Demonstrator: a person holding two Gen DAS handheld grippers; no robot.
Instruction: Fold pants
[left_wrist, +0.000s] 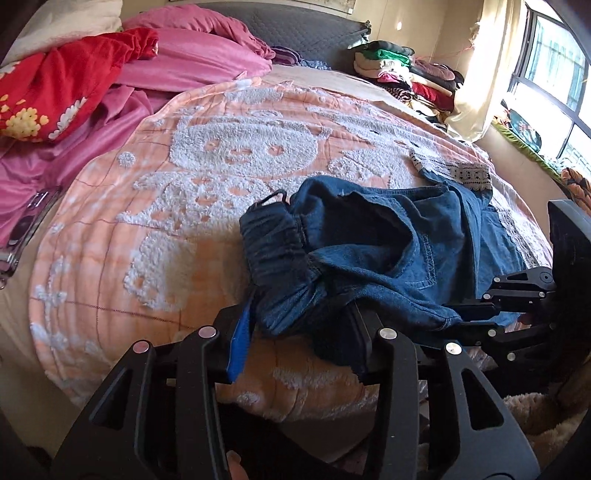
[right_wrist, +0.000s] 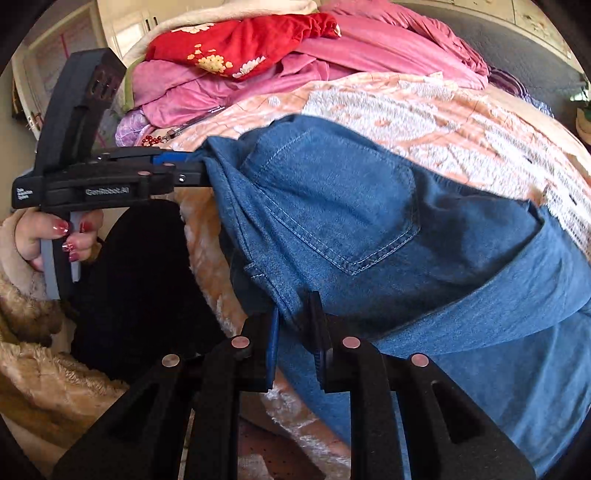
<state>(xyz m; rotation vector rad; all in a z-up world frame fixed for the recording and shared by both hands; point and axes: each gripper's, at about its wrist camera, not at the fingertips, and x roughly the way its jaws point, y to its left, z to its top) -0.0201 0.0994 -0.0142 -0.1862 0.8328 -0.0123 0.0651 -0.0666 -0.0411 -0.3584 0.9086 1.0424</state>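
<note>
Right wrist view, bottom centre: right gripper (right_wrist: 293, 332) has its jaws pinching a bunched edge of the denim pants (right_wrist: 351, 206). At left of frame the left gripper (right_wrist: 201, 173), held in a hand (right_wrist: 55, 236), meets the waist fabric at its tip. Left wrist view shows that gripper's (left_wrist: 299, 332) jaws partly spread with cloth lying between; whether the pads press it cannot be told. Beyond, the pants lie crumpled across the peach bedspread (left_wrist: 166, 184), lace cuffs (left_wrist: 469, 171) at upper right. Pink bedding (left_wrist: 192, 62) is heaped farther back.

Risk: the looser left hold may let the waist slip, leaving the fold skewed.
</note>
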